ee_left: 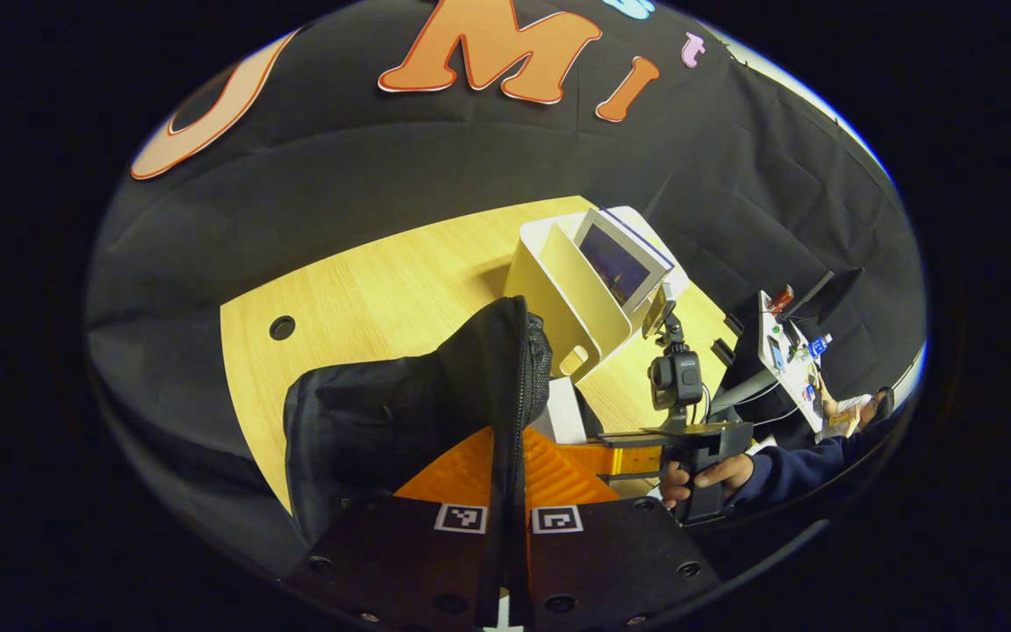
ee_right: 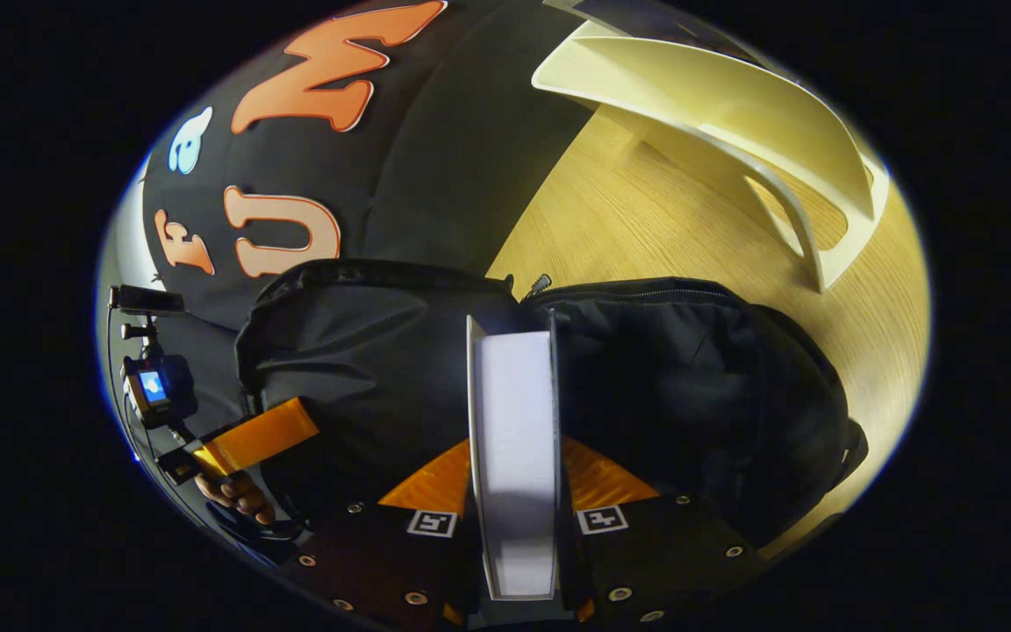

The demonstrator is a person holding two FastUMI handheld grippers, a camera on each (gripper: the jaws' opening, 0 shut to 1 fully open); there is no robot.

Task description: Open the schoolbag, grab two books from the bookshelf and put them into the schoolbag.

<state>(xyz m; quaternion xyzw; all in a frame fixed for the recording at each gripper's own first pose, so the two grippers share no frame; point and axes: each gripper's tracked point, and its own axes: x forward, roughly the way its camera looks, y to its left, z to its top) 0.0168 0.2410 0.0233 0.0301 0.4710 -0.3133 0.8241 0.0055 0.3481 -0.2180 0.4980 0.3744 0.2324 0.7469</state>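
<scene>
Recording booth, cloth wall [ee_left: 435,167], wooden table [ee_left: 365,290]

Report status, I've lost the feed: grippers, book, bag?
Left gripper shut on bag flap. Right gripper shut on book, at bag mouth. Another book in shelf.

Dim, warm overhead light; sharp centres, strong fisheye bending and darkening toward edges.

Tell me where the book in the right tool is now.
The book stands clamped between the right tool fingers in the right gripper view, over the black schoolbag.
</scene>
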